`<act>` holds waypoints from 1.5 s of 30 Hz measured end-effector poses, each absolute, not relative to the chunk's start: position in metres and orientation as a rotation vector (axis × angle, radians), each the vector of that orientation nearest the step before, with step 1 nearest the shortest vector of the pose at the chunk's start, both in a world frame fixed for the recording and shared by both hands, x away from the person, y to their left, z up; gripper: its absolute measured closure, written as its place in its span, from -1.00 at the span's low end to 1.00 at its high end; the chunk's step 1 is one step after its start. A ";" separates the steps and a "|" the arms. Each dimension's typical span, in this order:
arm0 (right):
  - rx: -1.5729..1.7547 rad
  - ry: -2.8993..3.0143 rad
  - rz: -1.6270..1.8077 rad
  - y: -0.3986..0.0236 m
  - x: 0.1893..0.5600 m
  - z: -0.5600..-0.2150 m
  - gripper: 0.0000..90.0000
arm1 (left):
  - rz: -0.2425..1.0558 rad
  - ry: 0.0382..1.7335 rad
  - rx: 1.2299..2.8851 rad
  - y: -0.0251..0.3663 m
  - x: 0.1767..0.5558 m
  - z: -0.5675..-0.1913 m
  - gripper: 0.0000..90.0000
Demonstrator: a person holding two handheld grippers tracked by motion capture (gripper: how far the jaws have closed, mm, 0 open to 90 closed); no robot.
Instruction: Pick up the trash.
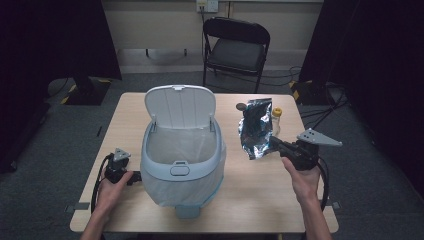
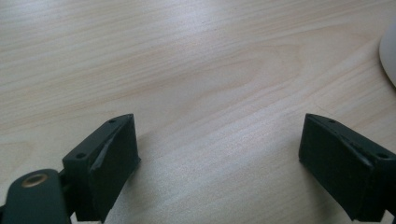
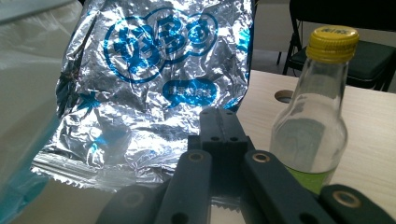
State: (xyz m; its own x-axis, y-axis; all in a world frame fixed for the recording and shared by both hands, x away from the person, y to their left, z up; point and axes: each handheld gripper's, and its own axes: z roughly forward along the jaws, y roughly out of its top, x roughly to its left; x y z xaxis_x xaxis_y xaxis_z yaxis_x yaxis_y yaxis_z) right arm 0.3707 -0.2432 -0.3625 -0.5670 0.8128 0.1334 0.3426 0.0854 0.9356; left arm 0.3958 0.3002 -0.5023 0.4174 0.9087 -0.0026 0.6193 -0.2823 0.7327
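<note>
My right gripper [image 3: 219, 122] is clenched on the foil bag's [image 3: 154, 84] bottom edge at frame centre; my left gripper [image 2: 219, 154] rests released at lower left. Beyond stands the glass bottle [image 3: 313, 116], then the open bin [image 1: 181, 145]: the thin pinch could slip, or the swinging bag could topple the bottle.

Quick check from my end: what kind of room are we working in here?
Probably a lab or recording room, not a home: dark curtains hang on both sides, cables trail over grey carpet, and a lone folding chair stands behind the wooden table.
</note>
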 end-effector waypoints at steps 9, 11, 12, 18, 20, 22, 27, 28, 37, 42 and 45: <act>1.092 1.928 1.541 -0.243 0.366 -0.348 1.00 | 0.559 1.292 2.009 0.300 0.396 -0.502 -0.75; 1.073 1.929 1.546 -0.241 0.364 -0.343 1.00 | 0.559 1.292 2.007 0.300 0.396 -0.502 -0.75; 1.058 1.923 1.526 -0.240 0.363 -0.339 1.00 | 0.559 1.292 2.009 0.300 0.396 -0.502 -0.75; 1.029 1.901 1.565 -0.241 0.361 -0.327 1.00 | 0.559 1.292 2.009 0.300 0.396 -0.502 -0.75; 1.024 1.890 1.579 -0.242 0.361 -0.322 1.00 | 0.559 1.292 2.009 0.300 0.396 -0.502 -0.75; 1.021 1.879 1.599 -0.243 0.361 -0.316 1.00 | 0.558 1.292 2.009 0.300 0.396 -0.502 -0.75; 0.992 1.864 1.638 -0.241 0.360 -0.304 1.00 | 0.558 1.291 2.009 0.300 0.396 -0.502 -0.75; 0.988 1.861 1.648 -0.239 0.360 -0.301 1.00 | 0.558 1.291 2.009 0.300 0.396 -0.502 -0.75; 0.904 1.858 1.700 -0.224 0.360 -0.280 1.00 | 0.559 1.291 2.009 0.300 0.396 -0.502 -0.75; 0.865 1.857 1.733 -0.214 0.358 -0.271 1.00 | 0.559 1.291 2.009 0.300 0.396 -0.502 -0.75; 0.835 1.853 1.753 -0.209 0.356 -0.263 1.00 | 0.558 1.292 2.009 0.300 0.396 -0.502 -0.75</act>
State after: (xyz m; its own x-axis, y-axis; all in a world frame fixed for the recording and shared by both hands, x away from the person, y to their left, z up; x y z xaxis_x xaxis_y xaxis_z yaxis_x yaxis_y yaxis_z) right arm 0.3561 -0.2088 -0.2631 -0.7134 0.6961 0.0803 0.1187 0.0072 0.9929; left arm 0.3957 0.3000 -0.5024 0.4167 0.9090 -0.0044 0.6195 -0.2805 0.7332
